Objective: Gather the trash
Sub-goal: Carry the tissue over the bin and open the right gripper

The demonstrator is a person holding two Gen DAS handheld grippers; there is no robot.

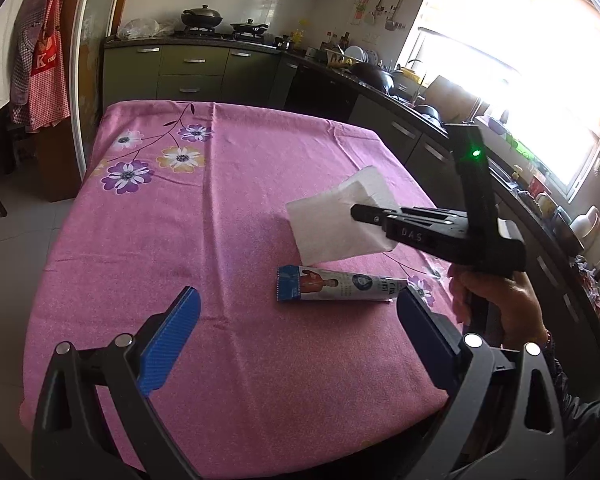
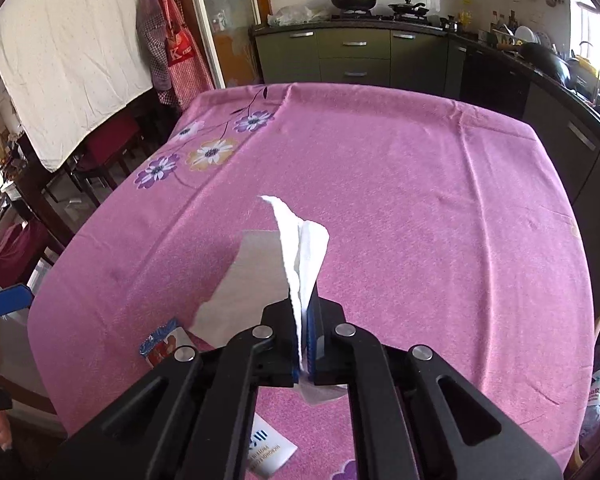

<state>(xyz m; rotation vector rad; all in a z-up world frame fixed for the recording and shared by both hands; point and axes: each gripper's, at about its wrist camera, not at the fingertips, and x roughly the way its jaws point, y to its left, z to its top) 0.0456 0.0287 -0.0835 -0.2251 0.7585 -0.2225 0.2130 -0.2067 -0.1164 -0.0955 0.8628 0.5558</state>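
Note:
A white paper napkin (image 1: 336, 220) hangs above the pink tablecloth (image 1: 228, 208), pinched in my right gripper (image 1: 358, 213), which is shut on it. In the right wrist view the napkin (image 2: 300, 248) sticks up folded from between the closed jaws of the right gripper (image 2: 305, 312). A flattened tube with a printed label (image 1: 340, 285) lies on the cloth just under the napkin; its blue crimped end (image 2: 160, 340) shows beside the right gripper. My left gripper (image 1: 300, 312) stands open near the table's front, nothing between its blue pads (image 1: 172, 340).
A hand (image 1: 500, 304) holds the right gripper at the table's right side. Green kitchen cabinets (image 1: 192, 68) with pans on a stove stand behind the table, a cluttered counter (image 1: 540, 200) along the right. Aprons (image 1: 44, 60) hang at the left, chairs (image 2: 104, 148) beyond.

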